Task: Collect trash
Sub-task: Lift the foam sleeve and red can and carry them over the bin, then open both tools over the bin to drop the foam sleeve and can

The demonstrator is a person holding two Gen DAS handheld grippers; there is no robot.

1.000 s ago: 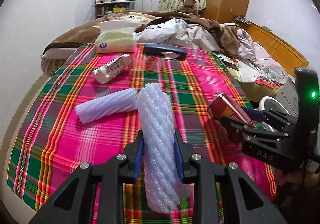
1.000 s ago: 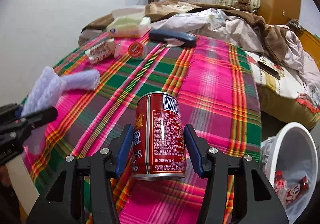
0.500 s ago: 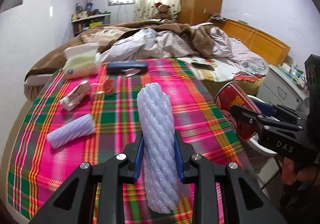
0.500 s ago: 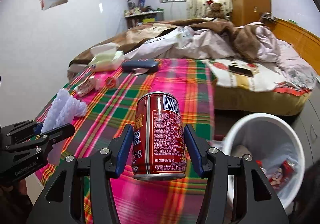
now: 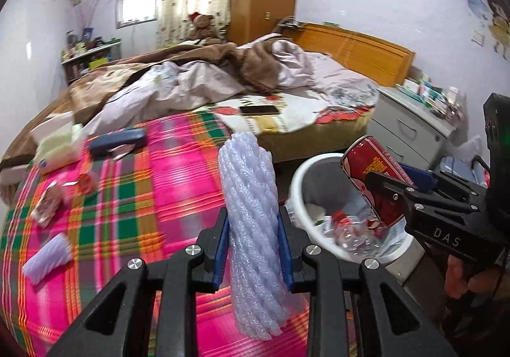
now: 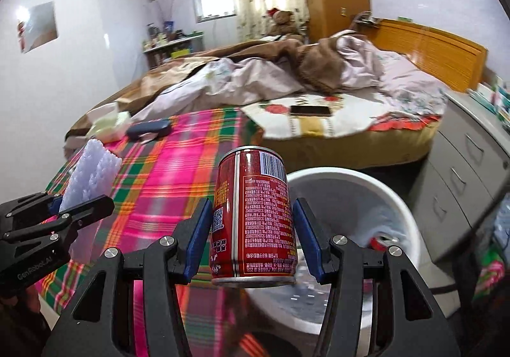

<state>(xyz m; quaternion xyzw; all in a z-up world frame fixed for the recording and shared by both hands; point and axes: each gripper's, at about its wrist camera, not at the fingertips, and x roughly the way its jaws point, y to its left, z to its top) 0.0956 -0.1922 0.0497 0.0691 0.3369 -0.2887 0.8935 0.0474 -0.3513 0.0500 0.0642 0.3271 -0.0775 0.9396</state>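
- Left gripper point(image 5: 253, 239): jaws clamped on a pale foam net sleeve point(image 5: 251, 220), held upright over the plaid cloth's point(image 5: 165, 185) edge, just beside the white trash bin point(image 5: 298, 185).
- Right gripper point(image 6: 253, 239): jaws pressed against a red can point(image 6: 253, 223), upright, at the bin's near rim.
- Bin holds wrappers and bottles.
- A second foam sleeve point(image 5: 47, 256) and a small packet point(image 5: 47, 204) lie on the cloth, well apart from both grippers.

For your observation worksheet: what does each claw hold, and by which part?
Left claw grips the foam net sleeve around its lower middle; right claw grips the red drink can by its sides.
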